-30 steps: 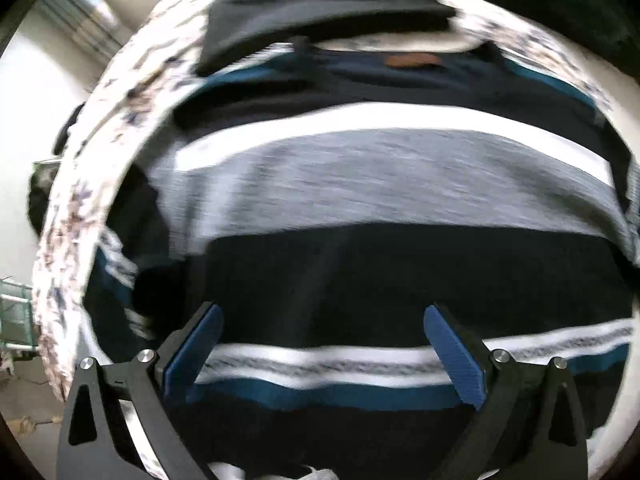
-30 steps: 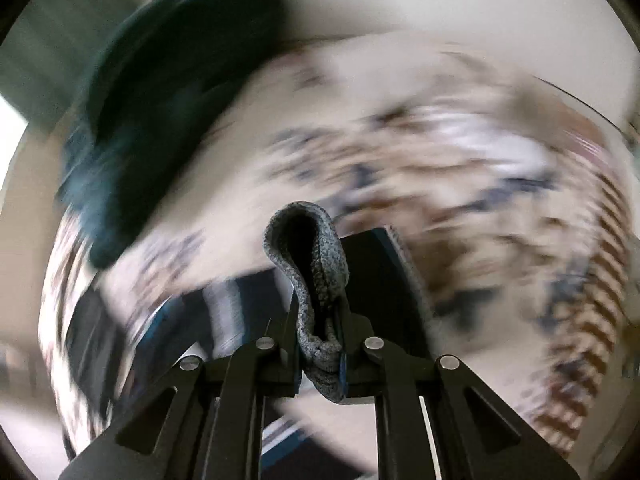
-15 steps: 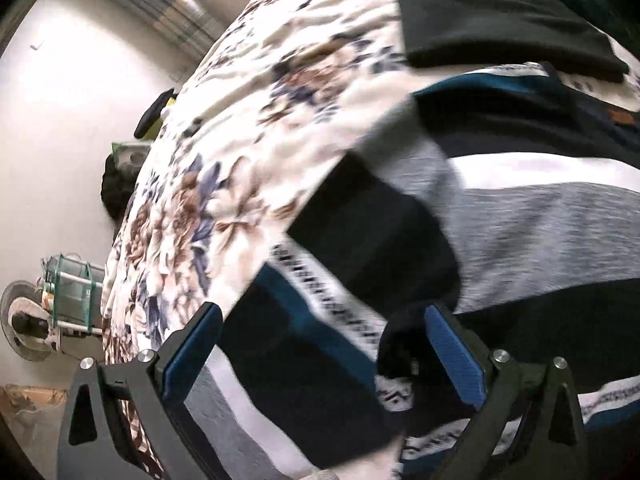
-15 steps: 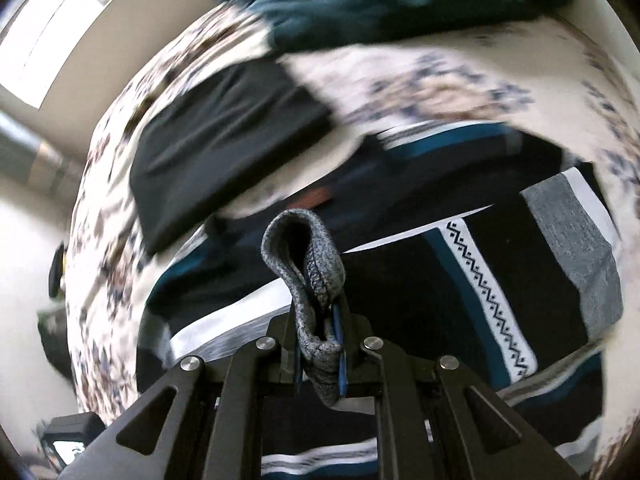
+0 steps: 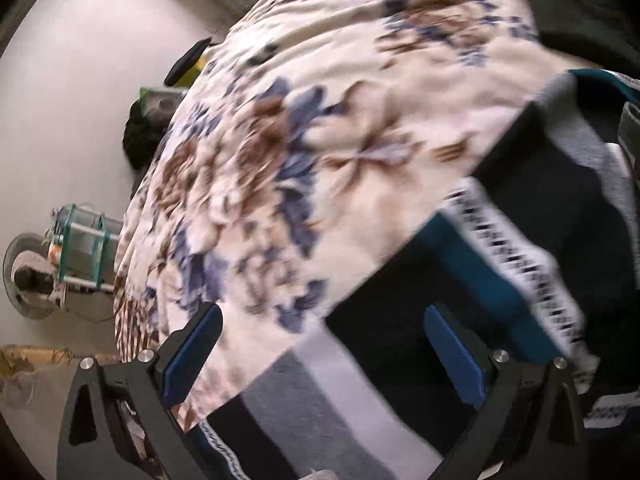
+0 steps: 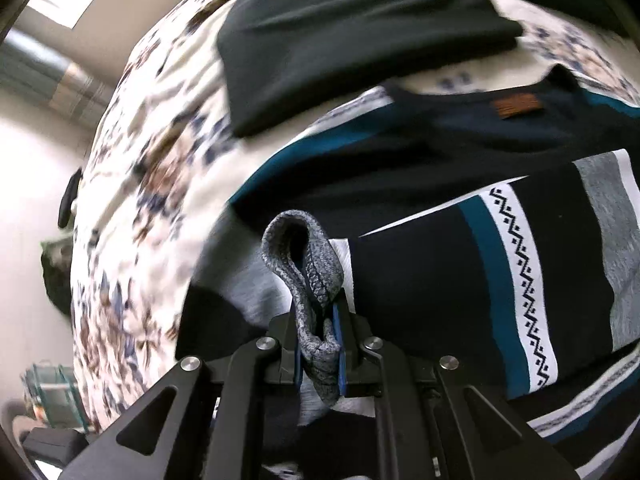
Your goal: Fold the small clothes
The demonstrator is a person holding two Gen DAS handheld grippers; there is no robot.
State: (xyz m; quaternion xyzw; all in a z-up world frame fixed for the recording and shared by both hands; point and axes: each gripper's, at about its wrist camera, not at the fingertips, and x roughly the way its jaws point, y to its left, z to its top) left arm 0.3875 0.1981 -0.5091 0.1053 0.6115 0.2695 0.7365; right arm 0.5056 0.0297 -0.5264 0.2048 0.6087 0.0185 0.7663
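I am carrying the grey cuff (image 6: 304,268), clamped in the right gripper (image 6: 320,344), across the striped sweater (image 6: 460,280) spread on the floral bedspread (image 5: 320,140), keeping it taut while the left gripper (image 5: 320,360) is hovering wide, empty, over its sleeve.

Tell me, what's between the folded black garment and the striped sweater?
In the right wrist view, only a strip of flowered blanket separates the black garment from the sweater.
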